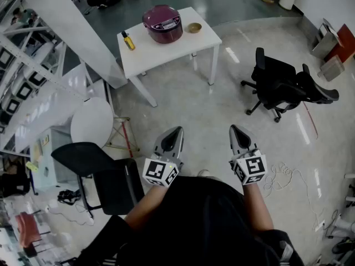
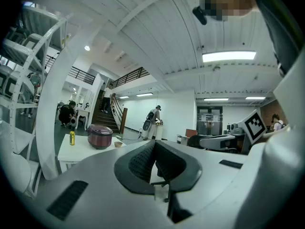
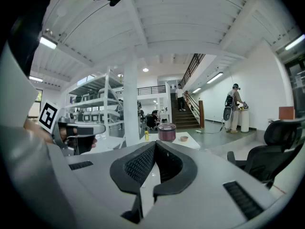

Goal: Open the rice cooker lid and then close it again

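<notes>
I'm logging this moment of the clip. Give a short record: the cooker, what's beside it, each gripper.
rice cooker: maroon, on the white table
lid: closed
beside it: yellow bottle on one side, small bowl on the other
left gripper: shut, empty, far short of the table
right gripper: shut, empty, likewise
floor: black office chair stands apart from the table

A large open lab hall: a polished floor trailing cables (image 1: 282, 177), a white table (image 1: 158, 54), black office chairs (image 1: 277, 87), tall white shelving racks (image 3: 93, 97), a staircase (image 3: 187, 117) rising to a railed mezzanine (image 2: 128, 76), and strip lights (image 2: 228, 56) under a ribbed white ceiling.
</notes>
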